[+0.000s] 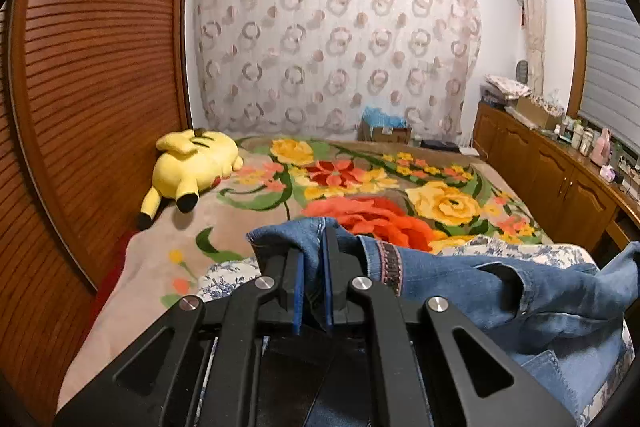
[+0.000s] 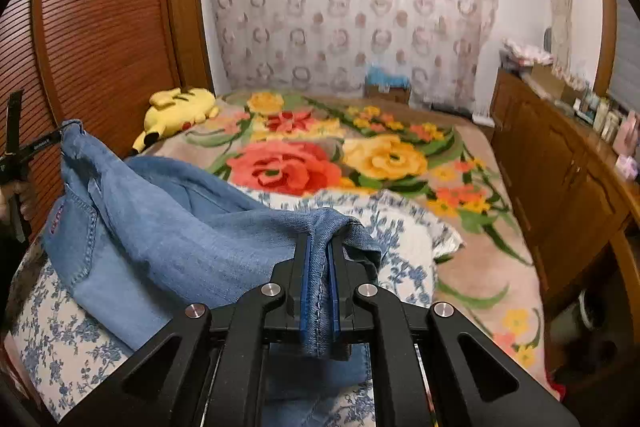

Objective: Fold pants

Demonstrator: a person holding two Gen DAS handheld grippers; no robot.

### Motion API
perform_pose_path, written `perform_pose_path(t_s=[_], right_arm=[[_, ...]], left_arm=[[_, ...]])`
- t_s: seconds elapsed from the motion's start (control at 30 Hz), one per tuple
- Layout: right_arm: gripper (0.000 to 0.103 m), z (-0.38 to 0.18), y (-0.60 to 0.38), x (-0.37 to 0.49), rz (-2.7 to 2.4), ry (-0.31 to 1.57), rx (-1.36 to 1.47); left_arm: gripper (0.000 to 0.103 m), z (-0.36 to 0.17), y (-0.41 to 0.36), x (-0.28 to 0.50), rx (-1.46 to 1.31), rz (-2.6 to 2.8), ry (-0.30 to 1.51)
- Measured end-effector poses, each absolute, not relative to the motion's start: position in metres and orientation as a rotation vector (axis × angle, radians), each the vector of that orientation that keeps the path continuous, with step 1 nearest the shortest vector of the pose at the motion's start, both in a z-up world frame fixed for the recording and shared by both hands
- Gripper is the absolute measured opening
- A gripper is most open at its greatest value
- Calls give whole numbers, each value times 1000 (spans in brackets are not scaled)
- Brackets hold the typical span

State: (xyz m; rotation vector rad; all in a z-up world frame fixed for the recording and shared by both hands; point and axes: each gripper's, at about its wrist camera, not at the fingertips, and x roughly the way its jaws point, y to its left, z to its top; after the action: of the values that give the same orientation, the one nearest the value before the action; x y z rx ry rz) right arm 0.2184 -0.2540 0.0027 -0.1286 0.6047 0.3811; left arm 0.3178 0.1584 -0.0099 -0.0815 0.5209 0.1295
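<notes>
Above the bed (image 2: 460,267), the left claw (image 1: 313,267) and right claw (image 2: 319,279) each pinch shut on an edge of the jeans (image 2: 180,227), whose soft, fairly heavy denim sags between them, so seamed edges look like the surest holds.

My left camera looks close along its fingers (image 1: 312,267) down the bed (image 1: 168,259) toward the curtain (image 1: 336,39). My right camera faces likewise, and both views share the jeans (image 2: 180,227).
</notes>
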Motion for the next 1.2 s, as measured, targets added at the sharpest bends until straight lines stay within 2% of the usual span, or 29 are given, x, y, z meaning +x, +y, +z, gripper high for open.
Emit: perform_pose_path(t_s=[0.17, 0.33, 0.5, 0.53, 0.57, 0.67, 0.73, 0.77, 0.83, 1.2], right_arm=[[7, -13, -243, 230, 367, 639, -141], [8, -1, -245, 249, 361, 642, -118], [12, 1, -251, 241, 347, 626, -107], [13, 0, -251, 240, 347, 620, -105], [13, 1, -250, 239, 343, 615, -104], [22, -1, -251, 237, 330, 599, -116], [43, 0, -251, 233, 322, 580, -130], [48, 2, -251, 230, 320, 567, -135], [53, 1, -252, 226, 325, 558, -144], [54, -25, -208, 205, 542, 658, -268]], left_arm=[[9, -19, 154, 321, -77, 110, 560], [9, -22, 149, 317, -58, 82, 584], [14, -20, 146, 307, -60, 60, 589], [24, -19, 147, 304, -58, 59, 589], [39, -17, 147, 301, -54, 56, 584], [59, -15, 146, 293, -44, 27, 578], [75, -17, 147, 288, -57, 3, 585], [80, -18, 147, 285, -69, -19, 594], [80, -21, 144, 281, -71, -39, 610], [80, -50, 114, 253, -60, -112, 693]])
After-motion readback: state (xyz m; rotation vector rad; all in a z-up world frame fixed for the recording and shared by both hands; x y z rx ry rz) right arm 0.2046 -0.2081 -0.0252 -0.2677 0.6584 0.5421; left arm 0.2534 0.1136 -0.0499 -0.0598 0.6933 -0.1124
